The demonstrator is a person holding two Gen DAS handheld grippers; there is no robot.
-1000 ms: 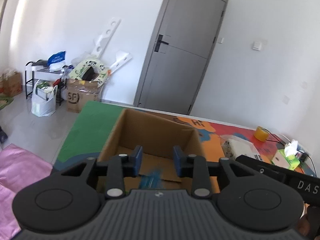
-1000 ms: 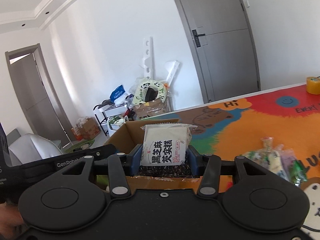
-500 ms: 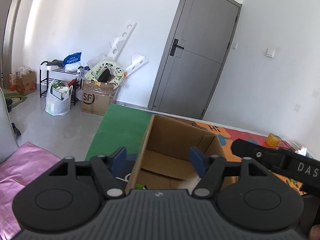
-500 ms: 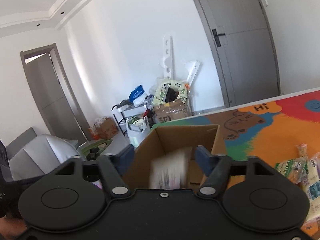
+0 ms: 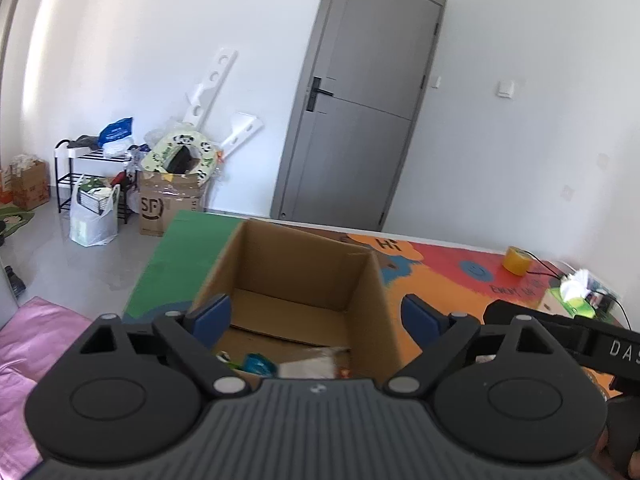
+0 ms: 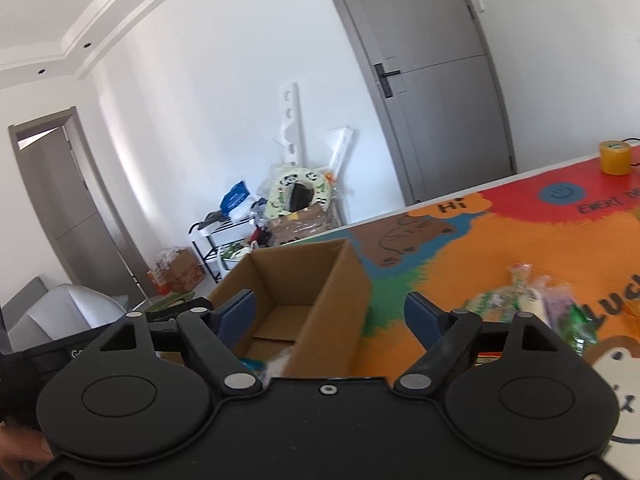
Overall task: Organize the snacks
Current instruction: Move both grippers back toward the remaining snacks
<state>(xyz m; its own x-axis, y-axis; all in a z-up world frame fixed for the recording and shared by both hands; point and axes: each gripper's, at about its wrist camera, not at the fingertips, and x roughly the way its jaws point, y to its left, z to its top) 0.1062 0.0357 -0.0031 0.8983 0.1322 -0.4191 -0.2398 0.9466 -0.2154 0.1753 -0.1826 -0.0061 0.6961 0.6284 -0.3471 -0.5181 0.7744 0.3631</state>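
Note:
An open cardboard box stands on the colourful table mat. Snack packets lie on its floor: a blue one and a white one. My left gripper hovers over the near side of the box; its jaws are opening and nothing is between them. My right gripper hangs above the box's near right corner, jaws also opening and empty. A heap of loose snack packets lies on the mat to the right of the box.
A yellow tape roll and a green tissue pack sit at the table's far right. The right gripper's black body reaches in beside the left one. Beyond the table are a grey door, boxes and a rack.
The right gripper let go of the white sesame packet, which dropped into the box. Both grippers' jaws spread wide and both pulled back from the box, so more of it shows.

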